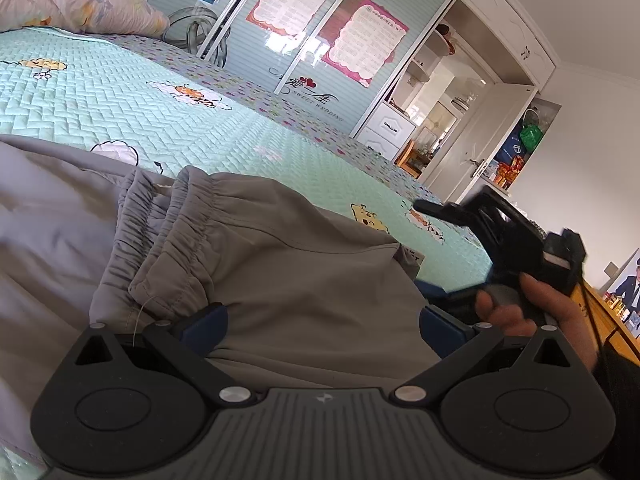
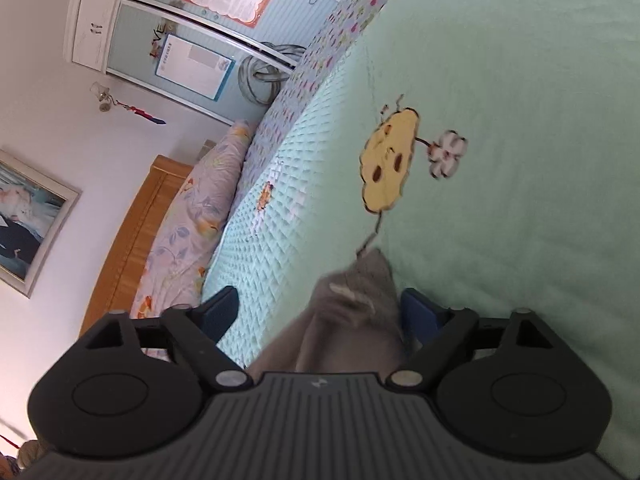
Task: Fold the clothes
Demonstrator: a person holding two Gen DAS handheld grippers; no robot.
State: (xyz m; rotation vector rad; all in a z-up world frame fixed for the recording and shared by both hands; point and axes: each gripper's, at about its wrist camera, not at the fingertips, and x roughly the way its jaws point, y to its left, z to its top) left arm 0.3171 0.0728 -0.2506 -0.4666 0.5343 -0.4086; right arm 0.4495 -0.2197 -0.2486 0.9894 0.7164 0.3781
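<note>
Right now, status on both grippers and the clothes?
Left gripper open over grey trousers on the bed. Right gripper open, a grey corner between its jaws. Nothing blocking.

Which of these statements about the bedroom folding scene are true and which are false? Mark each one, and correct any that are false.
1. The grey trousers lie on a mint green quilted bedspread. True.
2. The left gripper has its jaws pressed shut with nothing between them. False: its jaws stand wide apart over the grey cloth.
3. A floral pillow lies at the far end of the bed. True.
4. The trousers are bright red. False: they are grey.
5. In the right wrist view, grey cloth sits between the open fingers of the right gripper. True.
6. The wardrobe doors are bare. False: printed posters hang on them.
</note>
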